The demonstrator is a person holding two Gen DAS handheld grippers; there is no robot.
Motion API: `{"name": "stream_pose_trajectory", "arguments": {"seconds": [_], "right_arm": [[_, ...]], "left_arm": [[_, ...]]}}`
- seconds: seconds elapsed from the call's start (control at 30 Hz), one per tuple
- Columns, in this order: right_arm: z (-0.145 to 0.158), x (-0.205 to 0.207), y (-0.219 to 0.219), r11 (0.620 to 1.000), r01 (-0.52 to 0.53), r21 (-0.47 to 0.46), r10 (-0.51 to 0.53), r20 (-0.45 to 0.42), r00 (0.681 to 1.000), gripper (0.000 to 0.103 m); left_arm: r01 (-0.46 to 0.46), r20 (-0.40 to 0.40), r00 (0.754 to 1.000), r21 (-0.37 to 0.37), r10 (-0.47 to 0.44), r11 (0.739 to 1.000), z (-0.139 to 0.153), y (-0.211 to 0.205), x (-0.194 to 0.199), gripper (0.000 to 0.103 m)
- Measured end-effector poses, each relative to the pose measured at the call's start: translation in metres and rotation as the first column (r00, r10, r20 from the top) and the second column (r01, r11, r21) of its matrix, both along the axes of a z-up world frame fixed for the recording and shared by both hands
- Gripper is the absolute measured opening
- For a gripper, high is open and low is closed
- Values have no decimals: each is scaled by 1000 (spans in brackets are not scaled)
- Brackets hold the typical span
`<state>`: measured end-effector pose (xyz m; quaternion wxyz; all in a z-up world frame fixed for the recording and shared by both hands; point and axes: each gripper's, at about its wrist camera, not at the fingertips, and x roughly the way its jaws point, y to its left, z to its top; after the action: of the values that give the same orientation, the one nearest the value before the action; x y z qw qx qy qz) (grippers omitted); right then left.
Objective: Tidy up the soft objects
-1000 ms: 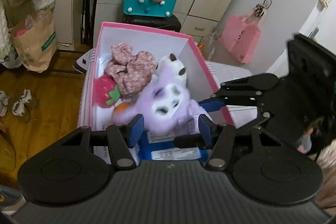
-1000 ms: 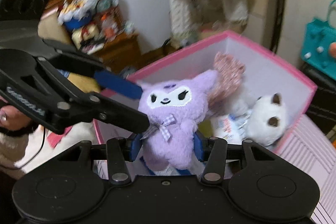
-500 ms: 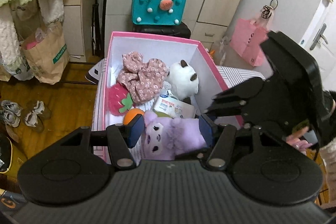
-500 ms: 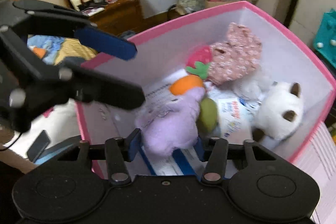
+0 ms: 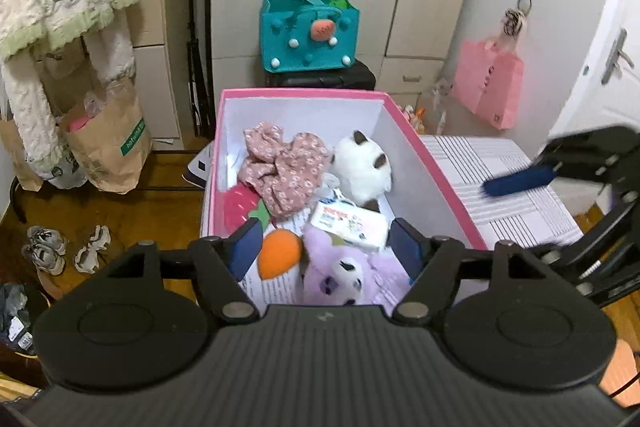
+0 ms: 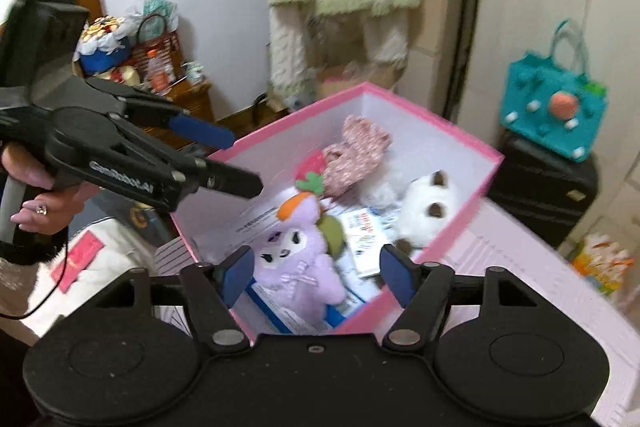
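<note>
A pink box (image 5: 430, 167) (image 6: 472, 143) holds soft things. A purple plush (image 5: 348, 275) (image 6: 298, 263) lies free at its near end beside an orange carrot toy (image 5: 279, 254). A white plush (image 5: 362, 171) (image 6: 426, 209), a floral cloth (image 5: 286, 167) (image 6: 356, 151), a red strawberry toy (image 5: 238, 205) and a wipes pack (image 5: 350, 223) lie further in. My left gripper (image 5: 326, 253) is open and empty above the box's near end. My right gripper (image 6: 316, 277) is open and empty above the purple plush.
The box stands on a striped cloth surface (image 5: 516, 187). A teal bag (image 5: 310, 35) sits on a black case behind it. A pink bag (image 5: 486, 87) hangs at the right. A paper bag (image 5: 108, 143) and shoes (image 5: 60, 247) are on the wood floor at the left.
The right gripper let go of the purple plush, which dropped into the box. Both grippers opened wider and pulled back and up from the box.
</note>
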<state>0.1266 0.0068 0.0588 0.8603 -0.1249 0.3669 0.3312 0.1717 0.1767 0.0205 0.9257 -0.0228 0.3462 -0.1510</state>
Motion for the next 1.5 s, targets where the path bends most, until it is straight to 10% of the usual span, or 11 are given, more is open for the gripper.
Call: {"name": "stream_pose_trajectory", "arguments": {"seconds": [0.63, 1.07, 1.5], "right_arm": [[16, -66, -35, 947, 299, -115, -294, 60, 954, 103], [24, -109, -76, 865, 480, 144, -468, -108, 877, 103], [20, -132, -96, 779, 627, 24, -627, 20, 779, 103]], "left_arm": [[136, -13, 991, 61, -136, 989, 37, -48, -63, 103], [-56, -26, 998, 128, 60, 990, 51, -88, -97, 103], [-133, -20, 990, 193, 139, 972, 38, -119, -109, 103]]}}
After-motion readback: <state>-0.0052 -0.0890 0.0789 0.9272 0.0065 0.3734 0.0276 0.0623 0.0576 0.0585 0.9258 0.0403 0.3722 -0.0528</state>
